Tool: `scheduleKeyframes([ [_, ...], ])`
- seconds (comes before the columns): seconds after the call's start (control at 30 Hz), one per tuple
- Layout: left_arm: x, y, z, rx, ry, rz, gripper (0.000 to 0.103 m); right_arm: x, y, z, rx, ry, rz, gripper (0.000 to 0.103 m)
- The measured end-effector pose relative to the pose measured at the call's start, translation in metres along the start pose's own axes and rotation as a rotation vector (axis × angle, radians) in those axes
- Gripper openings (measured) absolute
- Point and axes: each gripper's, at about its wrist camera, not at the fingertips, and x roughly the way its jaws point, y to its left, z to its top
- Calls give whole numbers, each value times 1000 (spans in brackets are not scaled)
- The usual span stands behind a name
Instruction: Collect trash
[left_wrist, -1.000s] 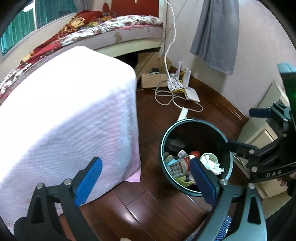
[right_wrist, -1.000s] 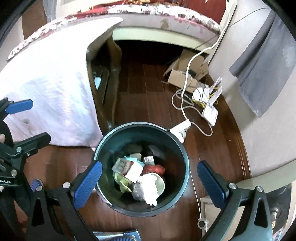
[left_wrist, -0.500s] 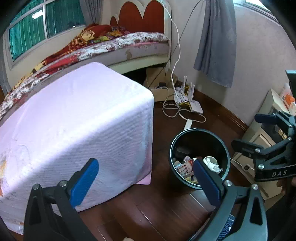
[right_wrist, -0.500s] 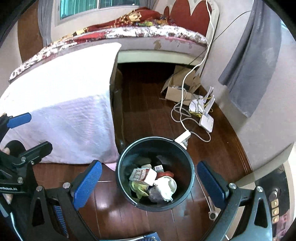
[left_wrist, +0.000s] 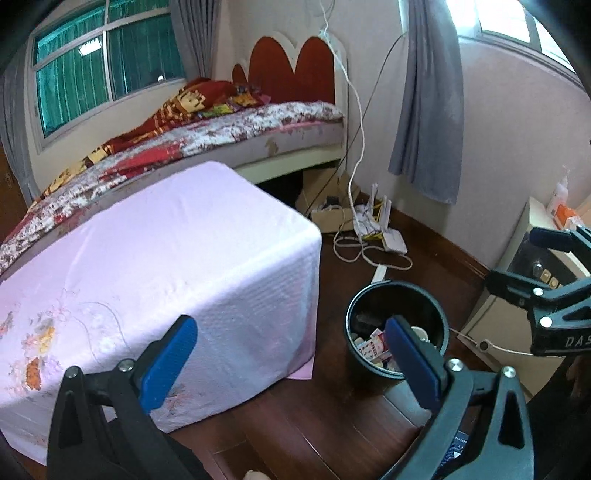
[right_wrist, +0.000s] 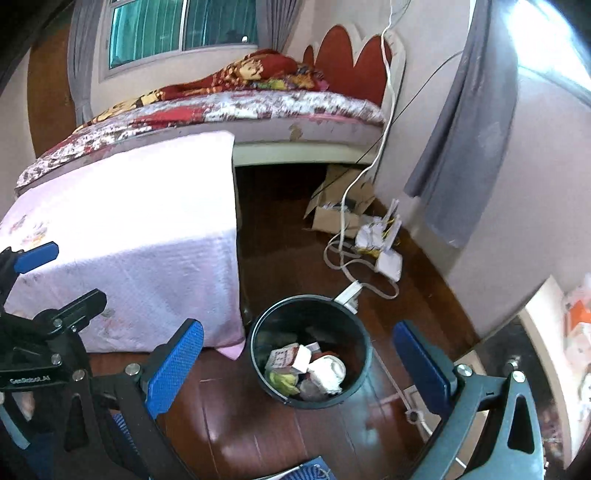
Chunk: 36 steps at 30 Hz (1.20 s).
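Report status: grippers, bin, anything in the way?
Left gripper open, empty; right gripper open, empty. Trash bin upright on floor, holding cartons and crumpled paper. Power strip at bin's far rim, cable trailing behind.

Bare floor (right_wrist: 288, 236) lies open ahead of me. The cloth-draped table (left_wrist: 166, 266) crowds my left, the bin (right_wrist: 310, 317) stands just beside it, and cables (right_wrist: 347, 258) tangle beyond.

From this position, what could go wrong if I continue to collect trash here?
1. The white cable loops on the floor just behind the trash bin; a reaching gripper might snag it.
2. The bin stands close to the pink cloth; a bump could tip it over.
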Motion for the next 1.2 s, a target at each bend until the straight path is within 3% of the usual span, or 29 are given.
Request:
scheduleKeyframes([
  [0.4, -35, 2, 11, 1, -85, 9, 102, -57, 11, 17, -27, -115, -43, 103],
  [1.2, -39, 2, 13, -9, -98, 12, 102, -63, 11, 20, -19, -126, -41, 103],
])
